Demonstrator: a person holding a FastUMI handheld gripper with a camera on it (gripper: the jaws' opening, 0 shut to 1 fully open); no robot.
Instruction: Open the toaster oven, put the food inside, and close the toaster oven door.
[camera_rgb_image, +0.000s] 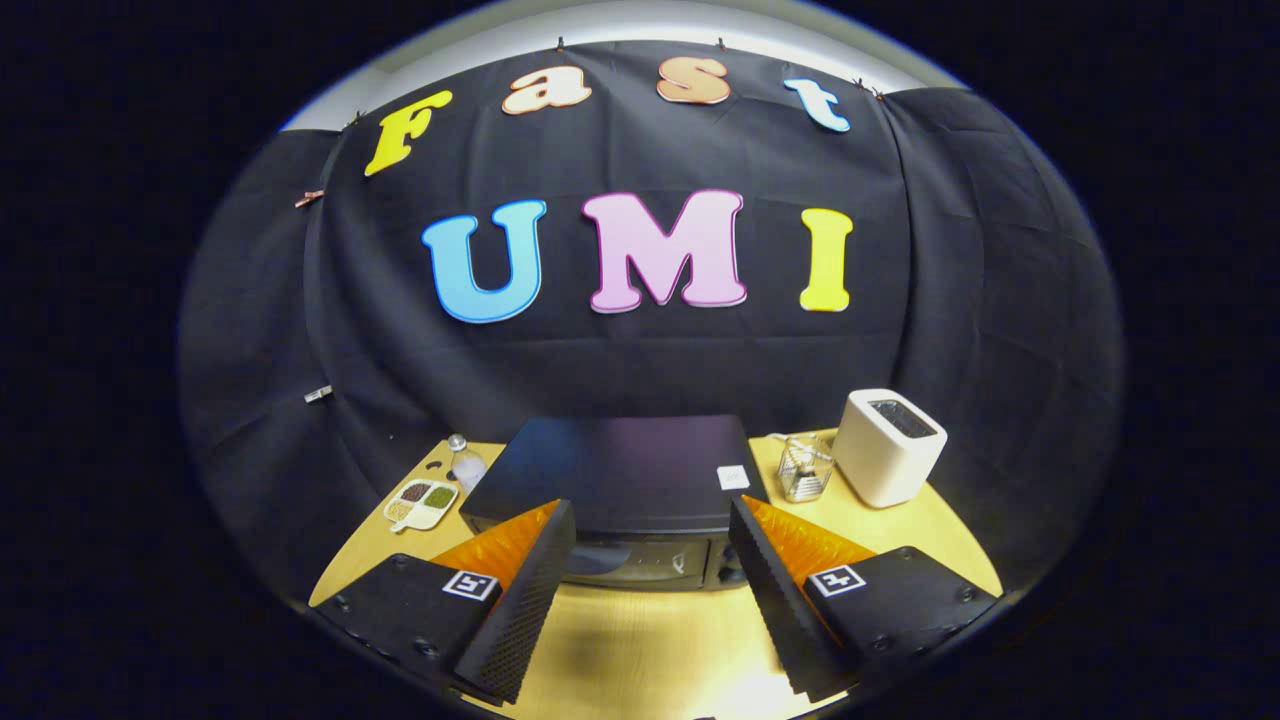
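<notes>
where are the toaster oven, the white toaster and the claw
toaster oven (620, 470), gripper view, on its flat dark top
white toaster (885, 455), gripper view, on its front wall, below the slot
claw (650, 530), gripper view, midway between its two spread fingertips, nothing held

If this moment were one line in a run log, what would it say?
stage: approach | claw: open, holding nothing | toaster oven: door shut, just ahead of fingers | food: not inside yet
</notes>
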